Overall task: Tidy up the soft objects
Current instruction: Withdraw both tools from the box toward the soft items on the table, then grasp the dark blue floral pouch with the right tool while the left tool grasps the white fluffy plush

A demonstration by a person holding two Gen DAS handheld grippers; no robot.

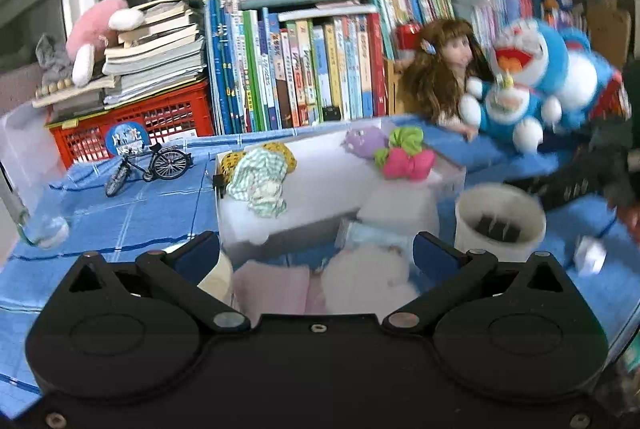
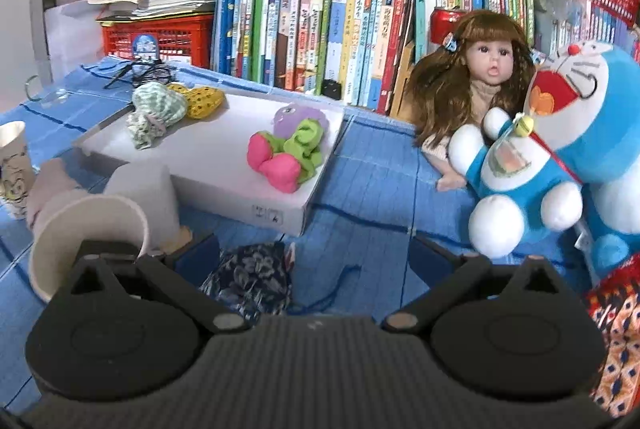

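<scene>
In the left wrist view my left gripper is open above a pale pink folded cloth and a white fluffy toy, holding nothing. Beyond them a white box carries a green checked cloth, a purple plush and a pink and green plush. My right gripper is also open, hovering over a dark blue floral pouch on the blue tablecloth. The white box with the same toys lies further back on the left.
A doll, a small blue cat plush and a big one stand at the right before rows of books. A tipped paper cup lies by the right gripper's left finger. A model bicycle and red crate sit back left.
</scene>
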